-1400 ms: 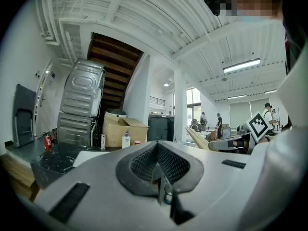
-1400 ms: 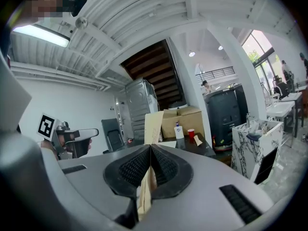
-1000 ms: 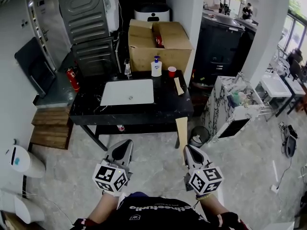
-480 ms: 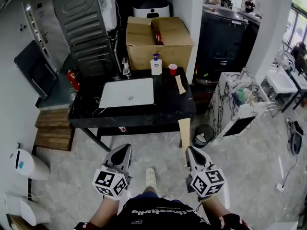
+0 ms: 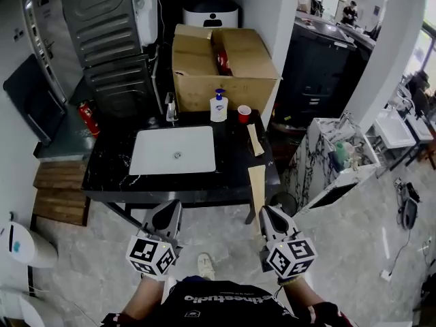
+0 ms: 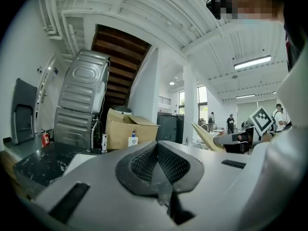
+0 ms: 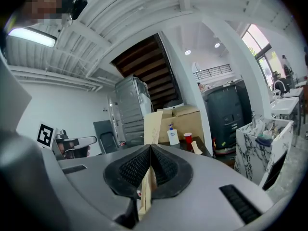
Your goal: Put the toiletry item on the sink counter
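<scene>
A flat tan paper-wrapped toiletry packet (image 5: 257, 187) stands upright in my right gripper (image 5: 265, 212), which is shut on its lower end; the right gripper view shows the packet (image 7: 153, 126) pinched between the pads of that gripper (image 7: 149, 149). My left gripper (image 5: 172, 210) is shut and holds nothing, as its own view (image 6: 157, 145) confirms. Both hang over the floor, just short of the black sink counter (image 5: 235, 165) with its white basin (image 5: 174, 150). A second tan packet (image 5: 253, 139) lies on the counter's right side.
A soap pump bottle (image 5: 218, 105), a red cup (image 5: 244, 113) and a faucet (image 5: 170, 107) stand at the counter's back edge, before a cardboard box (image 5: 221, 63). A marble-patterned cabinet (image 5: 327, 157) is at the right, wooden steps (image 5: 58, 191) at the left.
The counter has come nearer and lower in the head view as the person walks toward it. Both grippers keep their pose, with the packet still held.
</scene>
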`<state>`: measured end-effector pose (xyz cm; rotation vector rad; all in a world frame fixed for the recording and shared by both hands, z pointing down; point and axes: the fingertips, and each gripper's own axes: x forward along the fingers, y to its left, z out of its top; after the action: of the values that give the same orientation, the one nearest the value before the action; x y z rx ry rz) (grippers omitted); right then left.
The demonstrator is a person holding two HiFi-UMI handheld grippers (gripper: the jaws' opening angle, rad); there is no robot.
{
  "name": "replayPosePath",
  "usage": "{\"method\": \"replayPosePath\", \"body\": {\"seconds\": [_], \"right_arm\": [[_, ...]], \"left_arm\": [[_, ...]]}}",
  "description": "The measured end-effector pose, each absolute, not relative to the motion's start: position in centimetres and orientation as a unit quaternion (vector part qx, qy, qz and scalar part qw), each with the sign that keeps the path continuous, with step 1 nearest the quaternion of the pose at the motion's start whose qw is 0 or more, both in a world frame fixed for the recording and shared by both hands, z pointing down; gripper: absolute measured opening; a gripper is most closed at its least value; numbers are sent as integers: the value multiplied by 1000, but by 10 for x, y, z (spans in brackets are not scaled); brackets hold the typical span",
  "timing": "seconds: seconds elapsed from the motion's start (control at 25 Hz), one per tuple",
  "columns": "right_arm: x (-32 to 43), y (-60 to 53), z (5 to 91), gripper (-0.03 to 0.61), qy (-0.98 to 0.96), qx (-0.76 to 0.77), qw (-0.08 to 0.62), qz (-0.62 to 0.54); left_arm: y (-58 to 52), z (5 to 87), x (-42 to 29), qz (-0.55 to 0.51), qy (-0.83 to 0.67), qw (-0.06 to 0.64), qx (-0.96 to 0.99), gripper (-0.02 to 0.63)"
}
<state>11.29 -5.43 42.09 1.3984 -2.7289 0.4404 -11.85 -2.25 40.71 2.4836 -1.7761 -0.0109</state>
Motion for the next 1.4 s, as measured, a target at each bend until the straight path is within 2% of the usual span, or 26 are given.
{"method": "replayPosePath", "body": {"seconds": [0.44,0.68,0.92,1.4], "right_arm": [[35,-184,431,40,-858,488,37,155],[26,-231,456,40,-841,505,85,174],[26,-290,480,40,-826,515,113,199],[33,-423,527,40,-816,505,129,251]], "left_arm": [[-150,414,-195,-16,-553,47,832,14],[-192,432,-211,-21,-545,73,835,14],[-241,442,-209,-17,-540,82,838,14],[-383,457,-162,28,-533,56,844,14]]}}
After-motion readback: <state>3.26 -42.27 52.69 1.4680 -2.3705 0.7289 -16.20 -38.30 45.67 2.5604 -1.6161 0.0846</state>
